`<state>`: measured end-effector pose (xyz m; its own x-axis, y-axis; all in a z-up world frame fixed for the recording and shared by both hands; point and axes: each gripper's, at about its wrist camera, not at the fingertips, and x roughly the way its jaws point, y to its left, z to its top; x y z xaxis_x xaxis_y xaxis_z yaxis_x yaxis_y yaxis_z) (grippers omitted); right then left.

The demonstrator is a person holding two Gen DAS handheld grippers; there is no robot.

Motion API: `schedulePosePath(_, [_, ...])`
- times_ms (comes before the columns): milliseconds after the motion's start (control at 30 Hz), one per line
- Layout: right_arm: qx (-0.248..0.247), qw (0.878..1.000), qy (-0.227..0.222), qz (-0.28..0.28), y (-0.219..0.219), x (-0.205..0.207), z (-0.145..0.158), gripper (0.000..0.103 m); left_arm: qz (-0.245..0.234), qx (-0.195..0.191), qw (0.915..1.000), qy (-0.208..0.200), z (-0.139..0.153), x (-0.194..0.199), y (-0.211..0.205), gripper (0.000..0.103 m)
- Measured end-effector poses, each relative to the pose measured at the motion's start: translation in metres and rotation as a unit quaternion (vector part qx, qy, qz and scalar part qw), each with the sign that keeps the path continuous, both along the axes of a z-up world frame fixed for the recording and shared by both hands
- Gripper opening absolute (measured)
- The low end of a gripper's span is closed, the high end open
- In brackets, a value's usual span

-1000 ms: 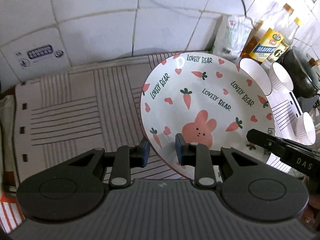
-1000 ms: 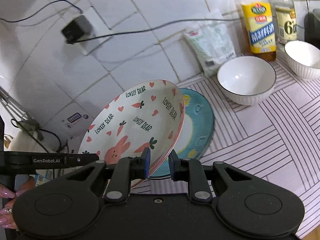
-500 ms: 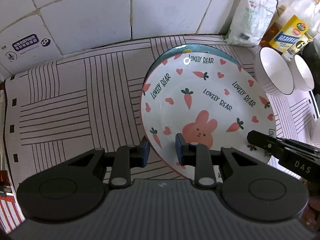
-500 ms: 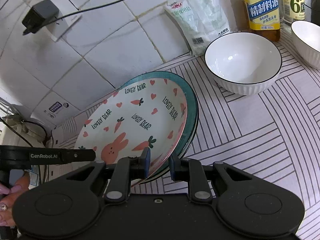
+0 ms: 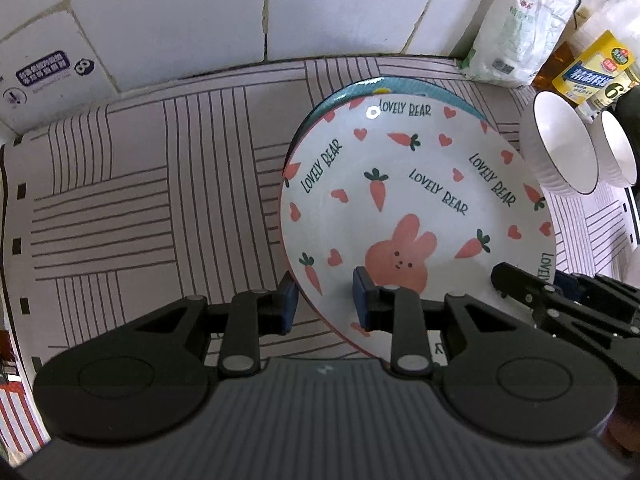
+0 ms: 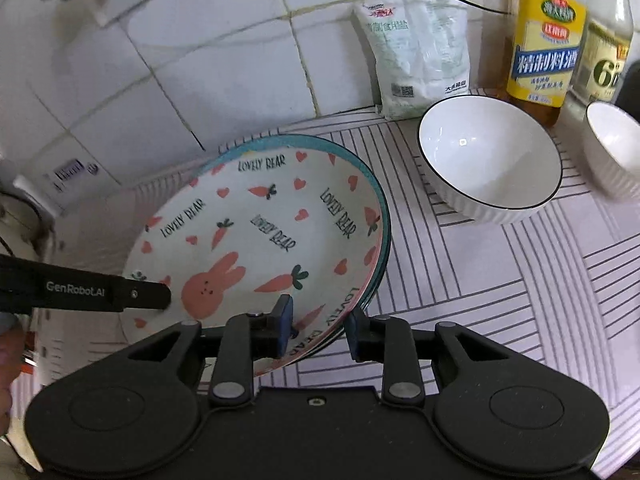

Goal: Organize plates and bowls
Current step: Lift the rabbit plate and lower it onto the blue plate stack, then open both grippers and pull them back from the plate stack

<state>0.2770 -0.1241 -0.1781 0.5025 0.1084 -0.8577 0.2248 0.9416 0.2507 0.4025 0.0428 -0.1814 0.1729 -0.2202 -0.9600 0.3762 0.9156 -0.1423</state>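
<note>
Item: rabbit plate [image 5: 416, 200], white, printed with carrots and hearts, lying nested on the teal plate [image 5: 404, 86]; both are sitting on the striped counter [image 5: 140, 184] near the tiled wall [image 5: 200, 12].

Left tongs [image 5: 325, 305]: standing spread, one pad outside the plate's near-left rim, the other over its inner face, a gap showing on both sides, so not pinching.

Right tongs [image 6: 318, 325]: likewise spread, straddling the near-right rim; whether either pad is touching the glaze cannot be told.

Neighbours: white bowl [image 6: 490, 164] sitting just to the right of the stack, a second bowl [image 6: 614, 148] beyond it, a salt bag [image 6: 418, 44] and two bottles [image 6: 546, 40] standing against the wall.

Hazards, as judged:
- With pads flanking the rim on both sides, pulling either tongs away at an angle is likely to hook the rim and drag or tip the rabbit plate off the teal one.
- The rabbit plate is looking offset toward the near side rather than centred; a nudge could slide glazed ceramic on glazed ceramic.
- Swinging the right tongs outward is risking a knock against the near bowl.
</note>
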Motion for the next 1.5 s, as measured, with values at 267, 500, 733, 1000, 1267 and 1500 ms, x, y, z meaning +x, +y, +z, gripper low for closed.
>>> schedulePosePath(267, [-0.032, 0.999, -0.002, -0.018, 0.011, -0.007, -0.013, 0.038, -0.009, 0.002, 1.0000, 0.001, -0.002, -0.014, 0.005, 0.026])
schedulePosePath(500, [-0.066, 0.996, -0.059, -0.004, 0.025, -0.030, -0.007, 0.037, -0.031, -0.012, 0.9993, -0.017, 0.017, -0.033, 0.013, 0.025])
schedulePosePath(733, [-0.048, 0.994, -0.100, -0.020, 0.025, -0.069, 0.030, 0.037, -0.065, -0.023, 0.9967, -0.043, 0.056, -0.062, 0.024, 0.026])
schedulePosePath(1000, [-0.051, 0.988, -0.149, 0.000, 0.036, -0.116, 0.081, 0.048, -0.105, -0.032, 0.9913, -0.073, 0.110, -0.102, 0.036, 0.039])
schedulePosePath(1267, [-0.076, 0.983, -0.167, 0.013, 0.041, -0.158, 0.110, 0.065, -0.132, -0.017, 0.9874, -0.086, 0.139, -0.139, 0.034, 0.048])
schedulePosePath(1500, [-0.114, 0.978, -0.176, 0.023, 0.026, -0.188, 0.129, 0.089, -0.150, -0.005, 0.9836, -0.099, 0.152, -0.163, 0.020, 0.063])
